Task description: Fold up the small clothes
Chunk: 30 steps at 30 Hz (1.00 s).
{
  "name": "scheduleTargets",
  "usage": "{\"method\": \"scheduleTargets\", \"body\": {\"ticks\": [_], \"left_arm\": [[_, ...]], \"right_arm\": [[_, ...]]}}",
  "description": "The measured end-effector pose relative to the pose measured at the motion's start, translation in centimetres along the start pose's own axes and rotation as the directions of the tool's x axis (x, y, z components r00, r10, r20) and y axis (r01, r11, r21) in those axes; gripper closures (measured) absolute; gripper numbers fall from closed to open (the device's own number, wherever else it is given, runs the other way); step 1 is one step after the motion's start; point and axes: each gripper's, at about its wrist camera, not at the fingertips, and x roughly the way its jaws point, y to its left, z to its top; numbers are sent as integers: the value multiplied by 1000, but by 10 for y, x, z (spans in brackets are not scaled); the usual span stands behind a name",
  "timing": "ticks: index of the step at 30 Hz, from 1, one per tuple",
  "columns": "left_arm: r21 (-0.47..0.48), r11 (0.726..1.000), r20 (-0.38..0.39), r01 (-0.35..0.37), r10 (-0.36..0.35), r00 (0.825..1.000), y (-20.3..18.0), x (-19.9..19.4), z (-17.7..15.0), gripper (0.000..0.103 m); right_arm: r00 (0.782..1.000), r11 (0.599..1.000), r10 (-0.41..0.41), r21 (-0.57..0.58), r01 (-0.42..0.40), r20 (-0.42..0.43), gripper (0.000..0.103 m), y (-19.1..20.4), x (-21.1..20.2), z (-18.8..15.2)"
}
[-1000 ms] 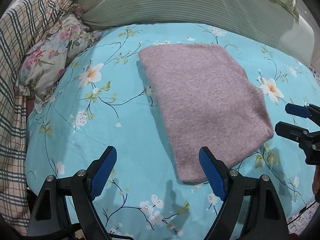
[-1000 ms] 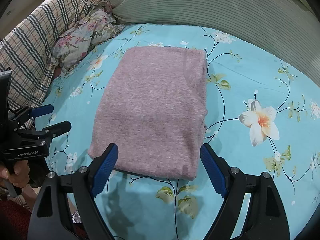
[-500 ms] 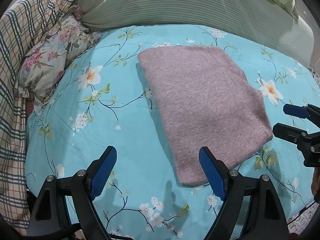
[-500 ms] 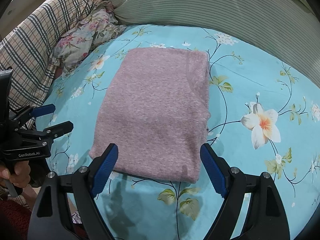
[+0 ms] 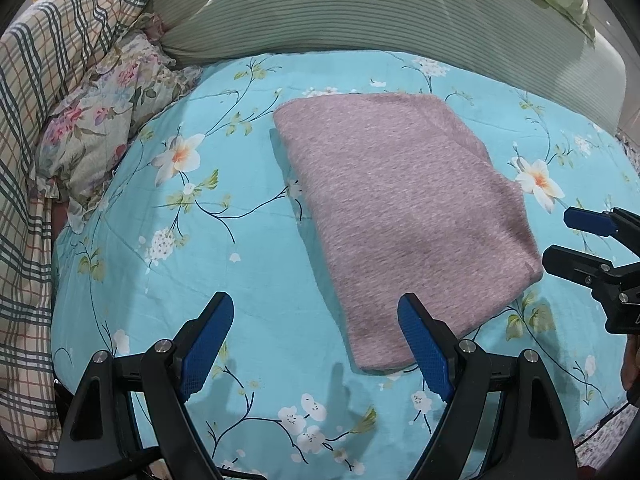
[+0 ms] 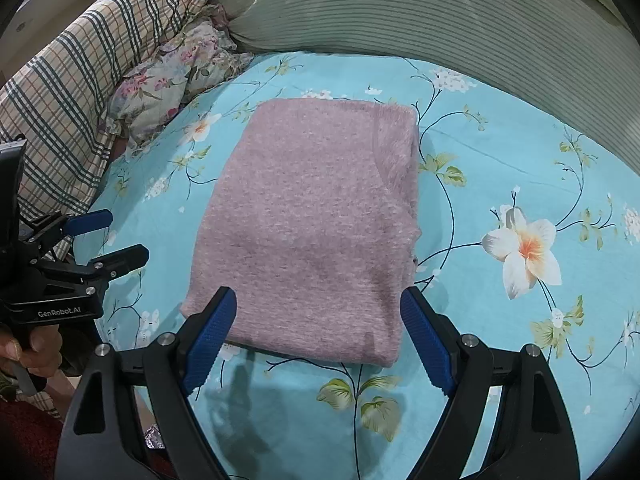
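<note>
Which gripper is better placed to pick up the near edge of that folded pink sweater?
Probably the right gripper: its open jaws straddle the near edge of the pink sweater. The left gripper is open too, but sits off its corner, mostly over the floral sheet.

Next to nothing has changed: the folded pink garment sits perhaps a touch lower in view.

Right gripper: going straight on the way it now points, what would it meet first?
Probably the near edge of the folded pinkish-mauve knit garment, which lies on the turquoise floral bedsheet. The open right gripper frames that edge, though depth is unclear.
</note>
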Motion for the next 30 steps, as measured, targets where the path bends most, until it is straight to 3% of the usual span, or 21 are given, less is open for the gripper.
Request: {"method": "scheduleTargets", "body": {"ticks": [30], "left_arm": [[15, 1000, 8, 9, -9, 1000, -8, -7, -1, 18]], "right_arm": [[1000, 1000, 4, 11, -4, 12, 19, -1, -5, -4]]}}
